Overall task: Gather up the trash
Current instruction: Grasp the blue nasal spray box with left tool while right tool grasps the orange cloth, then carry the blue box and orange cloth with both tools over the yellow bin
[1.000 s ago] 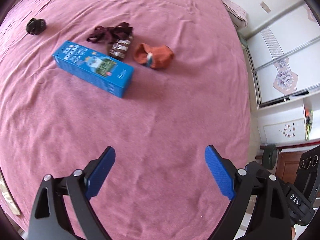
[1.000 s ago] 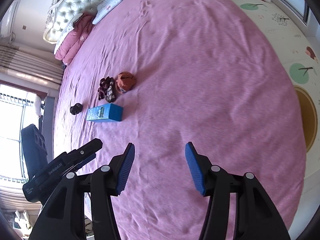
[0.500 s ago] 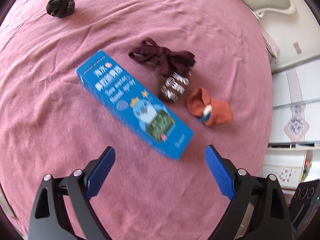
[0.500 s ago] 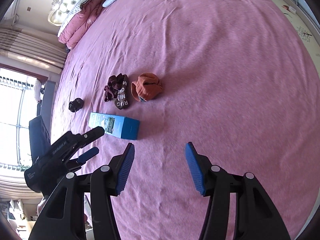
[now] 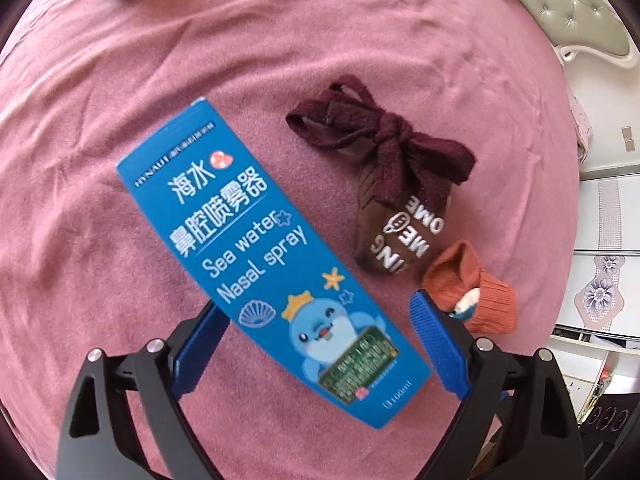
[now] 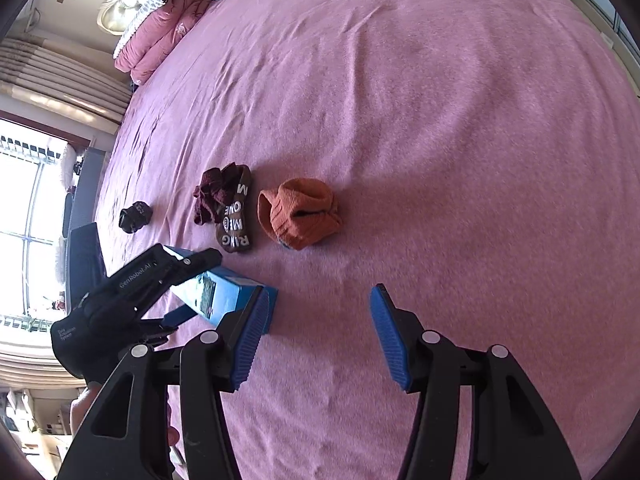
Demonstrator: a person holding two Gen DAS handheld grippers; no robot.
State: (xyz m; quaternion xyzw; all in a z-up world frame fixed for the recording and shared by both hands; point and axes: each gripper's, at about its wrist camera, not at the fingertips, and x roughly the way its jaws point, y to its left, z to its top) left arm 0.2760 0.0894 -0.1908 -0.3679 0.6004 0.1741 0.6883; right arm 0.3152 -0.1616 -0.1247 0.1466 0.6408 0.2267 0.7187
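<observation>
Having dropped closer since a second ago, the left gripper (image 5: 320, 344) now straddles the blue nasal spray box (image 5: 264, 256), jaws apart, pads not pressing. Box lies flat on the pink bedspread (image 5: 100, 80), long axis diagonal, its "100ml" end nearest. The right gripper (image 6: 316, 336) hangs empty, jaws apart.

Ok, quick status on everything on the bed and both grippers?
Blue box: lying flat on the bedspread, between the left gripper's open jaws, not gripped.
Brown sock: knotted, lying beside the box.
Orange sock: rolled up, untouched.
Black bundle: balled up, lying apart.
Left gripper: open, straddling the box.
Right gripper: open, empty, above the bedspread.
</observation>
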